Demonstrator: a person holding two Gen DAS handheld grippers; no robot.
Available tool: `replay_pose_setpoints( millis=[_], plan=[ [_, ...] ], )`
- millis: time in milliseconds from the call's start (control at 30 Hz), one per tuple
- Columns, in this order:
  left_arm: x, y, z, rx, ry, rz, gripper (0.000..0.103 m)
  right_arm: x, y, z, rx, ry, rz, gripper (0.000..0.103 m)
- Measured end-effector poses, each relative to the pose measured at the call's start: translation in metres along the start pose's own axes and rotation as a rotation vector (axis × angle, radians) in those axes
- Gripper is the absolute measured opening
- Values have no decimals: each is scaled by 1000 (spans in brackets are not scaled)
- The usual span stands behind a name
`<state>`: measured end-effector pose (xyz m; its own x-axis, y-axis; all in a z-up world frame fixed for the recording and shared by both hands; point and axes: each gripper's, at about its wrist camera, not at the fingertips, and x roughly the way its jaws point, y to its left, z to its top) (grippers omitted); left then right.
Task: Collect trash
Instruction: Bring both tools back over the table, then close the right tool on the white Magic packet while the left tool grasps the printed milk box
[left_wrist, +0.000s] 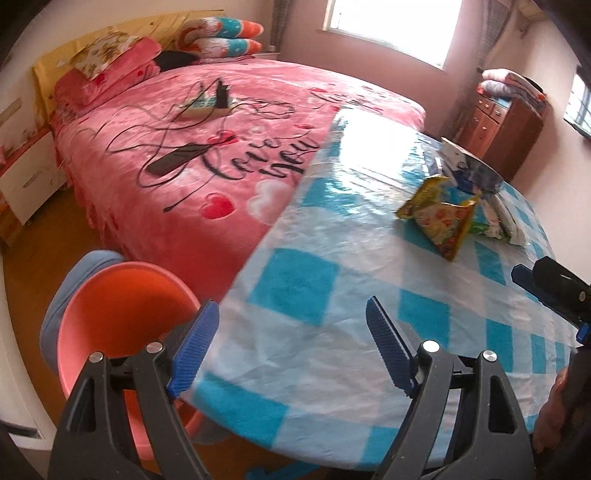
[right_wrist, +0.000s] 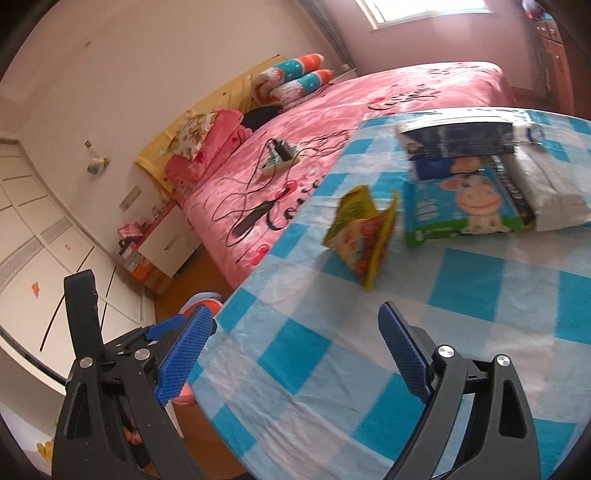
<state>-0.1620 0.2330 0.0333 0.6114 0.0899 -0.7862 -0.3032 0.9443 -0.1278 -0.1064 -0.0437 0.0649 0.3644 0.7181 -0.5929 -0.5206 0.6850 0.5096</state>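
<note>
Bedroom, seen from two hand-held grippers above a table (left_wrist: 332, 236) covered in a blue-and-white checked cloth. Table edge running diagonally, close against a pink bed (left_wrist: 207, 122) with no visible gap along that side. Past the near-left corner of the table, an orange bin (left_wrist: 110, 306) on the wooden floor, just beside the table edge and below it. Broad stretch of bare cloth between the grippers and the trash – open room for moving.

Trash on the far part of the table: a crumpled yellow-green snack wrapper (right_wrist: 364, 236), propped up tent-like on the cloth. Just behind it, a blue-and-green package with a cartoon cow (right_wrist: 469, 199), a dark blue box (right_wrist: 454, 138) resting on top, white plastic beside.

Left gripper (left_wrist: 291, 350) tilted downward over the table's near-left edge, blue pads spread wide, nothing between them, one pad over the bin rim. Right gripper (right_wrist: 295, 354) angled down more shallowly toward the wrapper, pads likewise spread apart and empty – well short of the wrapper. In the left view, the right gripper's tip at the right edge, over the cloth. Slight motion blur in both views.
</note>
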Motion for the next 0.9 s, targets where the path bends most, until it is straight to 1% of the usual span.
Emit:
replay_pose_setpoints(
  millis=[267, 433, 567, 633, 700, 800, 900],
  plan=[
    [2, -50, 19, 102, -16, -55, 82, -30, -36, 8, 52, -42, -62, 90],
    [4, -90, 43, 187, -48, -110, 82, -52, -77, 24, 108, -69, -118, 90],
    [7, -129, 70, 308, -90, -164, 82, -67, -110, 44, 142, -83, -162, 90],
    [11, -153, 89, 398, -96, -221, 82, -75, -129, 58, 166, -93, -168, 90],
    [16, -175, 104, 495, -100, -247, 82, -80, -147, 74, 189, -99, -172, 90],
    [29, -206, 126, 629, -81, -289, 82, -81, -167, 93, 203, -106, -178, 90],
    [43, -228, 141, 730, -54, -322, 82, -76, -185, 114, 203, -107, -188, 90]
  ],
)
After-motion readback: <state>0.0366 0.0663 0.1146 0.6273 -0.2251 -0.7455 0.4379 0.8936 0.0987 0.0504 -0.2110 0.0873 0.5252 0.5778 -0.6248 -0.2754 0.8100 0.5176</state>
